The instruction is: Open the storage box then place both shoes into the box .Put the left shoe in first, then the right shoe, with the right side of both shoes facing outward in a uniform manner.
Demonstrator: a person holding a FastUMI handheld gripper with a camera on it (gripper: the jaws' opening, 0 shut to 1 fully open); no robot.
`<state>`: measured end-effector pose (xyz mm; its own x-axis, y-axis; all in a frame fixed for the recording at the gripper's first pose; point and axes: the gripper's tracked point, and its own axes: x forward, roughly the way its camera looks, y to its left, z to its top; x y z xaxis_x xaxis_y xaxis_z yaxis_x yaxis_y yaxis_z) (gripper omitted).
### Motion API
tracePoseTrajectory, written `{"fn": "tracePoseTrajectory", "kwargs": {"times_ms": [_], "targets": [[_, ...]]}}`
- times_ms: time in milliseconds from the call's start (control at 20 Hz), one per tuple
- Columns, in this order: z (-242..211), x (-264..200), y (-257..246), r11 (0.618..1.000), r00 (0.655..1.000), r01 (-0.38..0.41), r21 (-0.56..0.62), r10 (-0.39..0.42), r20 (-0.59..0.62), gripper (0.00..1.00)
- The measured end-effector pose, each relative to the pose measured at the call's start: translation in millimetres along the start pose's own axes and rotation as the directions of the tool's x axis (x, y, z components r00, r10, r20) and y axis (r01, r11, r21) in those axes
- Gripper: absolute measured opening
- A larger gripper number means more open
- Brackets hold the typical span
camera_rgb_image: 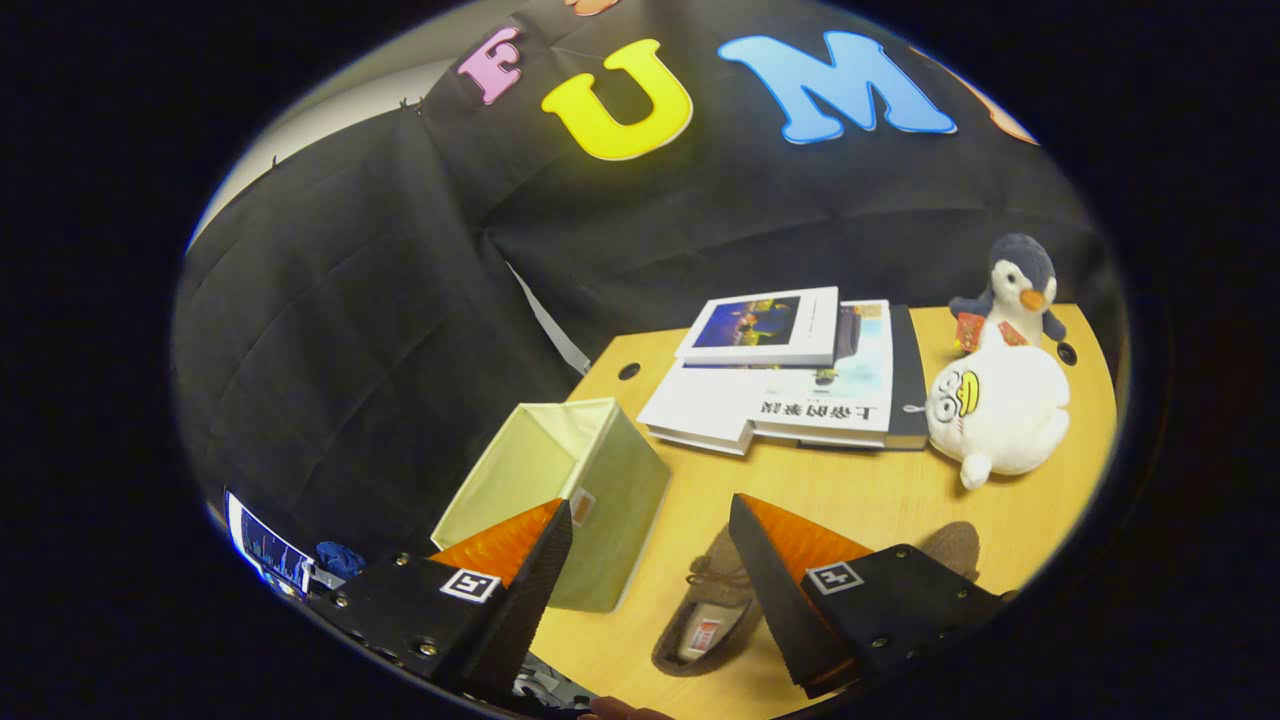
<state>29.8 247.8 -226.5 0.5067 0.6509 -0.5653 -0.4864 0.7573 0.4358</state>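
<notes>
The gripper [650, 520] hangs above the wooden table [880, 490] with its two fingers spread wide apart, and nothing is held between them. Under the gap and behind the right finger lies a brown shoe [705, 615] with laces, its opening turned up so that the light insole is seen. Past the right finger a second brown piece [955, 548] shows on the table; it is probably the other shoe, but most of it is hidden, so I cannot tell for sure.

The storage box [560, 490], pale yellow-green fabric, stands at the near left corner of the table, just ahead of the left finger, which covers part of its lower side. Its top is open and the inside looks empty. The box and the shoe are near each other but not touching.

Beyond the fingers, a stack of books [790, 390] lies flat in the middle of the table. Just beside the books, a white plush toy [1000, 415] rests on the table, and a penguin plush [1015, 290] stands behind it, touching it.
</notes>
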Motion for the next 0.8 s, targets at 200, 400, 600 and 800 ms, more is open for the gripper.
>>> {"fn": "tracePoseTrajectory", "kwargs": {"times_ms": [200,400,600,800], "targets": [[-44.2,9.5,-30.5,0.997,0.994,0.076,0.013,-0.074,-0.086,0.95],[-89.7,18.2,-46.1,0.994,0.977,0.107,-0.012,-0.107,-0.184,0.94],[-120.4,31.5,-59.8,0.988,0.954,0.145,-0.043,-0.152,-0.26,0.92],[-142.7,46.0,-79.9,0.977,0.92,0.209,-0.047,-0.213,-0.33,0.87]]}}
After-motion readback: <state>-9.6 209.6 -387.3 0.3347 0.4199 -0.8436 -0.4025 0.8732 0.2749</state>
